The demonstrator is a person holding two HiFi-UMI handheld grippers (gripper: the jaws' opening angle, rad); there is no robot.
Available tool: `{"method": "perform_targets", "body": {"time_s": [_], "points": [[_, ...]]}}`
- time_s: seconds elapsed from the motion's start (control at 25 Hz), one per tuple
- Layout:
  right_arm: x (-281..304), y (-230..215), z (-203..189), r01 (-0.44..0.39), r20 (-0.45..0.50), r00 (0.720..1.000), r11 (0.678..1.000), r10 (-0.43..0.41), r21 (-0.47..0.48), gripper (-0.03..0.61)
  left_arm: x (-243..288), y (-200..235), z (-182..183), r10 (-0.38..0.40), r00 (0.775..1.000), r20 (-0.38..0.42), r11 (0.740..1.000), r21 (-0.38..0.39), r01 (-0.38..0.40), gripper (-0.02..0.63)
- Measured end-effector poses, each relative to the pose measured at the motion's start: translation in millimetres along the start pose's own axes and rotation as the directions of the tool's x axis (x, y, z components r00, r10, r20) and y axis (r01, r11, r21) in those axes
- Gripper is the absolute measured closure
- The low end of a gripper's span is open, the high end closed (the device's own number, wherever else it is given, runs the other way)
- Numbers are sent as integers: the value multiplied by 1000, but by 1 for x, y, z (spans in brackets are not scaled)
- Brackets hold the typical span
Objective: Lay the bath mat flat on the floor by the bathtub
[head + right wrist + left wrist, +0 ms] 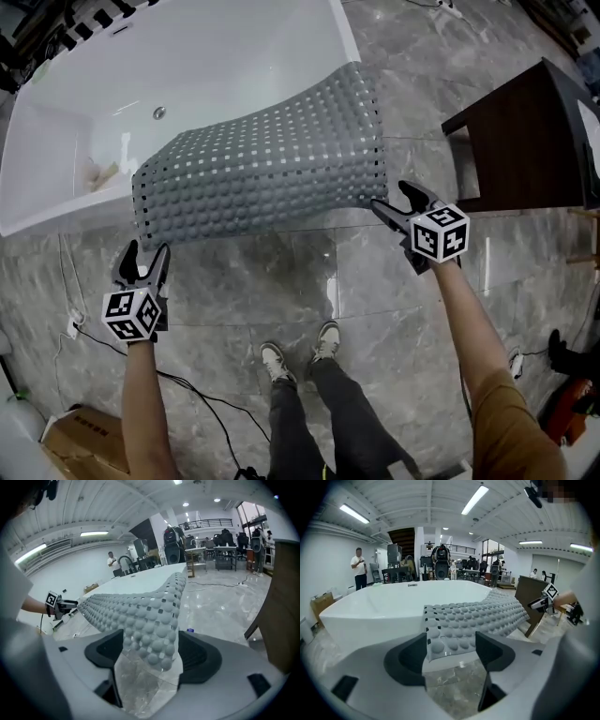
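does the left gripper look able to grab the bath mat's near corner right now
Probably yes: the left gripper has its jaws apart, gripping nothing, and is aimed at a corner of the bath mat just ahead, with nothing in between.

Nothing readable here, honestly. The cardboard box [89, 441] in the bottom-left corner of the head view has a bit of dark print on its side, but it's too small and blurry to make out. The left marker cube [131, 315] and right marker cube [441, 232] only show black-and-white square patterns, no letters or digits.
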State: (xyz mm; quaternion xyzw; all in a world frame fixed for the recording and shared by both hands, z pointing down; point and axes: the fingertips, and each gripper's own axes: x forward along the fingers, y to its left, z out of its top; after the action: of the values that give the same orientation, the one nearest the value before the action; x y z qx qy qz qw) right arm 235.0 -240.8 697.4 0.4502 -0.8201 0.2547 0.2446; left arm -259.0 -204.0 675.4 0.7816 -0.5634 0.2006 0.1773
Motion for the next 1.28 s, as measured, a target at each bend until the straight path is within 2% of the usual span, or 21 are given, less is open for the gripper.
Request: {"method": "perform_targets", "body": {"time_s": [0.16,0.36,0.44,0.56,0.68,0.8,0.96,1.08,1.16,1.28], "points": [[17,-13,-7,-1,-6,1000,999,1,33,194,19,7,-8,-7,1000,-8,999,-50,7,245],[39,-21,-17,-19,-10,1000,999,19,41,175,40,9,-19,-32,999,-3,998,-55,31,178],[48,-25,-24,-19,-21,1000,999,20,33,169,46,13,-24,-27,1000,-6,999,-44,26,166],[61,-30,-32,-14,-33,999,999,15,46,144,53,15,-30,-26,999,-28,1000,15,27,164],[71,-26,-31,-39,-41,998,998,41,45,144,60,15,-31,-44,999,-27,999,10,44,164],[75,-15,-33,-84,-63,994,996,85,14,144,61,11,-32,-108,994,2,992,-62,108,158],[74,-11,-38,-96,-54,994,995,95,-23,148,63,-1,-31,-222,974,45,965,-133,226,120],[71,-8,-30,-97,-51,994,994,95,-44,186,74,-7,-27,-228,974,9,967,-118,227,128],[68,-5,-25,-90,-45,995,994,87,-64,233,77,-8,-29,-186,982,-19,980,-81,184,208],[61,1,-21,-85,-37,996,992,81,-98,288,74,-15,-29,-145,989,-37,989,-33,144,288]]}}
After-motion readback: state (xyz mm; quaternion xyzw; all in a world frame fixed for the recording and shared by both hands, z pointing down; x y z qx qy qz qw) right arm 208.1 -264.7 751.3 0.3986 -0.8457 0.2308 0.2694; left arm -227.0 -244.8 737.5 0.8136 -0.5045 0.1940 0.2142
